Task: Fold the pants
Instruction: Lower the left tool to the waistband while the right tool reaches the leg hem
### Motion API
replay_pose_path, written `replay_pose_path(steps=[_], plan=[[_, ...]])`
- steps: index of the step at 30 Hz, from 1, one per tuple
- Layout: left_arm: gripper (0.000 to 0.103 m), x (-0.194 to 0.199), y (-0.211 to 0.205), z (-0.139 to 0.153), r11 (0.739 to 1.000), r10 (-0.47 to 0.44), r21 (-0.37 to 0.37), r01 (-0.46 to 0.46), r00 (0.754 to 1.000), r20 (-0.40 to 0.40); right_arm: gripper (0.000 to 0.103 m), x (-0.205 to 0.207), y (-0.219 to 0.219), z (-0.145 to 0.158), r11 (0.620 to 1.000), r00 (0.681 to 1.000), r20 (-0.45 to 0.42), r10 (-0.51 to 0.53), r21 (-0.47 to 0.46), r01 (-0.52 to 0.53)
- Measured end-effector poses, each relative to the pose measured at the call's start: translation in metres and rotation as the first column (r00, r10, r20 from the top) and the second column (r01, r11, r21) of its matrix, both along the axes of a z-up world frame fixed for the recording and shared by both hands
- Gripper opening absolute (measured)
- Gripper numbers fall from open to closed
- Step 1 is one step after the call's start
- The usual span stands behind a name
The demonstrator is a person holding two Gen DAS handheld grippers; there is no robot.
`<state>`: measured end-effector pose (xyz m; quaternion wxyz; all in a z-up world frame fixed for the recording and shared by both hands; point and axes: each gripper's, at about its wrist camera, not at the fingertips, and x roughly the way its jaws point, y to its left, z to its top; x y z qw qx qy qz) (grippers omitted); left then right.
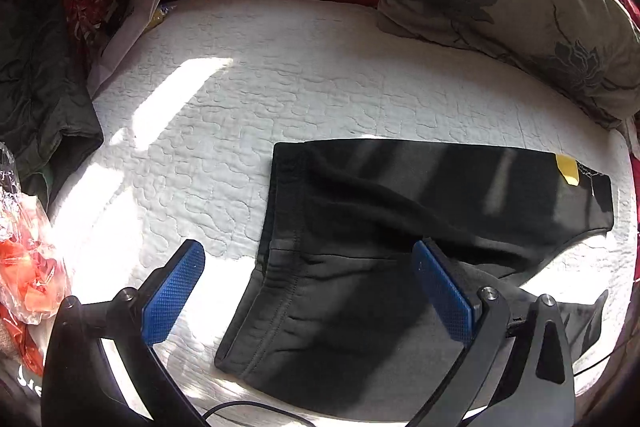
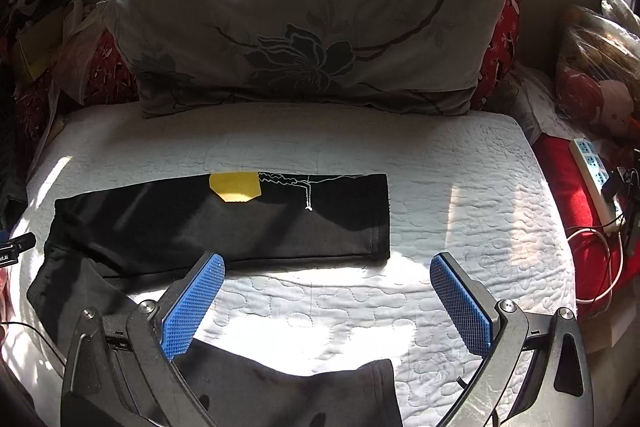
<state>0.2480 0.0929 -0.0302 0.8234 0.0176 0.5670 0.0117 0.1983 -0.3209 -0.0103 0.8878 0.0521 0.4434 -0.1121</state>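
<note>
Black pants (image 1: 360,227) lie spread flat on a white quilted bed (image 1: 240,107), waistband toward the left, legs apart in a V. One leg (image 2: 240,223) with a yellow patch (image 2: 236,187) and white print stretches across the bed; the other leg's hem (image 2: 300,387) lies near the front edge. My left gripper (image 1: 308,291) is open and empty, hovering over the waistband end. My right gripper (image 2: 326,303) is open and empty, above the bare quilt between the two legs.
A grey flowered pillow (image 2: 304,35) stands at the back against red patterned bedding (image 2: 500,39). A dark garment (image 1: 40,87) and an orange plastic bag (image 1: 28,267) lie at the left. A power strip (image 2: 592,167) with cables lies at the right.
</note>
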Motion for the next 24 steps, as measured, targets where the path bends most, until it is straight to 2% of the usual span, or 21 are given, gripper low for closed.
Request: replay_pose_path(steps=[3, 6, 10, 13, 20, 24], plan=[[0.103, 0.026, 0.016, -0.011, 0.999, 0.023, -0.030, -0.025, 0.998, -0.052, 0.102, 0.028, -0.030, -0.015, 0.999, 0.998, -0.049, -0.043, 0.021, 0.044], [0.103, 0.047, 0.023, -0.029, 0.994, 0.025, -0.103, -0.039, 0.991, -0.134, 0.102, 0.053, -0.051, -0.035, 0.995, 0.991, -0.107, -0.078, 0.052, 0.084], [0.103, 0.069, 0.026, -0.052, 0.981, 0.041, -0.179, -0.081, 0.976, -0.216, 0.100, 0.077, -0.067, -0.063, 0.985, 0.982, -0.162, -0.094, 0.127, 0.116], [0.103, 0.082, 0.023, -0.068, 0.975, 0.050, -0.196, -0.103, 0.964, -0.260, 0.099, 0.089, -0.071, -0.080, 0.976, 0.977, -0.188, -0.097, 0.172, 0.130], [0.103, 0.108, 0.014, -0.088, 0.978, 0.032, -0.189, -0.091, 0.955, -0.295, 0.095, 0.107, -0.072, -0.105, 0.969, 0.973, -0.223, -0.057, 0.222, 0.108], [0.102, 0.118, 0.003, -0.085, 0.977, -0.021, -0.208, -0.040, 0.959, -0.283, 0.095, 0.119, -0.067, -0.109, 0.977, 0.974, -0.228, -0.007, 0.205, 0.055]])
